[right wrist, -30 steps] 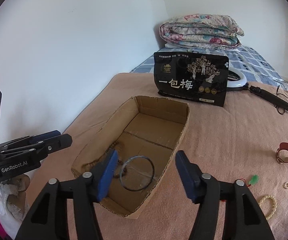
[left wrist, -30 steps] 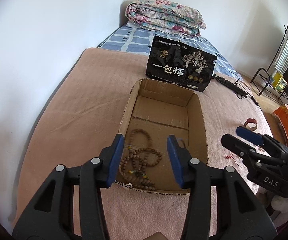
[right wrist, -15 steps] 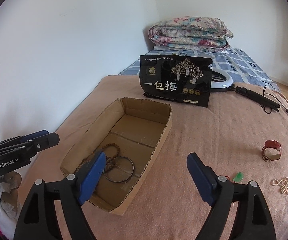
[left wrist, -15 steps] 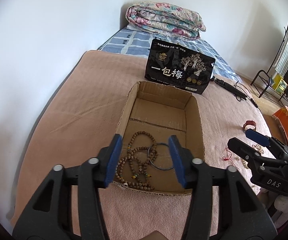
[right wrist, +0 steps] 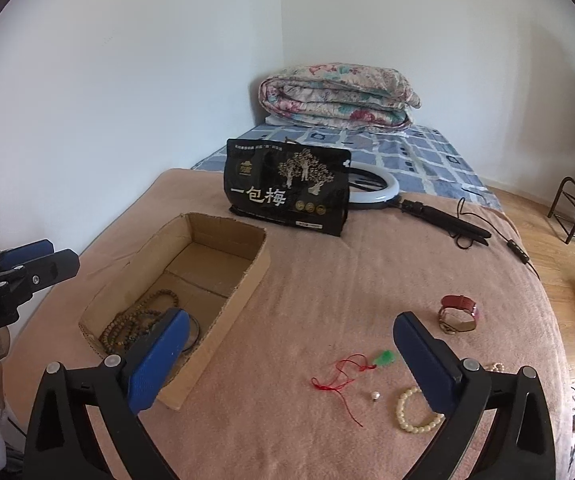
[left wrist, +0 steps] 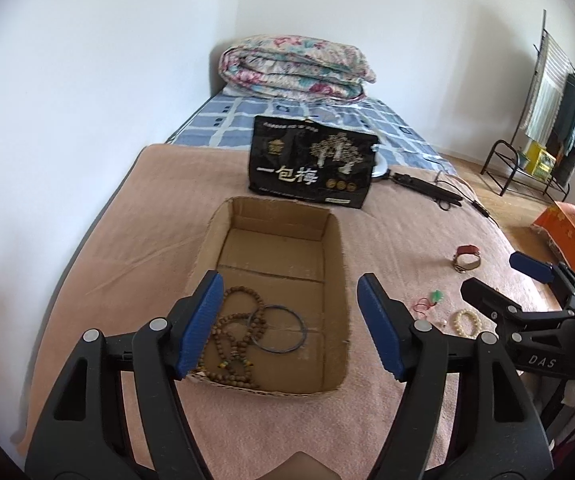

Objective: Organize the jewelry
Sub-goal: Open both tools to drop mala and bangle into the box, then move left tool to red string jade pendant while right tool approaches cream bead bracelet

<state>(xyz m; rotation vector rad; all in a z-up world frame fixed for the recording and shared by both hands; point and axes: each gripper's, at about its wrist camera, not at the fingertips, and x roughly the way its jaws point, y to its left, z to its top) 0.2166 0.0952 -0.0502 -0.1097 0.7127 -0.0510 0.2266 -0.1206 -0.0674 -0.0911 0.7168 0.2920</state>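
An open cardboard box (left wrist: 339, 264) (right wrist: 253, 276) lies on the pink blanket. Inside it are brown wooden bead strings (left wrist: 233, 340) (right wrist: 135, 320) and a dark thin bangle (left wrist: 281, 330), which the right wrist view mostly hides. My left gripper (left wrist: 289, 324) hangs above the box's near end, jaws opening, nothing between them. My right gripper (right wrist: 289, 356) is over the blanket right of the box, jaws opening wide and empty. On the blanket lie a red-cord green pendant (right wrist: 385, 358), a cream bead bracelet (right wrist: 407, 420), a small pearl (right wrist: 374, 395) and a red-strap watch (right wrist: 457, 314).
A black snack bag (right wrist: 287, 186) stands beyond the box, with a ring light (right wrist: 379, 194) and its cable behind it. A folded floral quilt (right wrist: 335, 98) lies at the bed's head by the wall. A drying rack (left wrist: 555, 120) and an orange bag (left wrist: 567, 236) stand off the bed's right side.
The bangle left my right gripper and now lies in the box by the beads. Both grippers opened wider and drew back and up; the right one shifted right, over the blanket.
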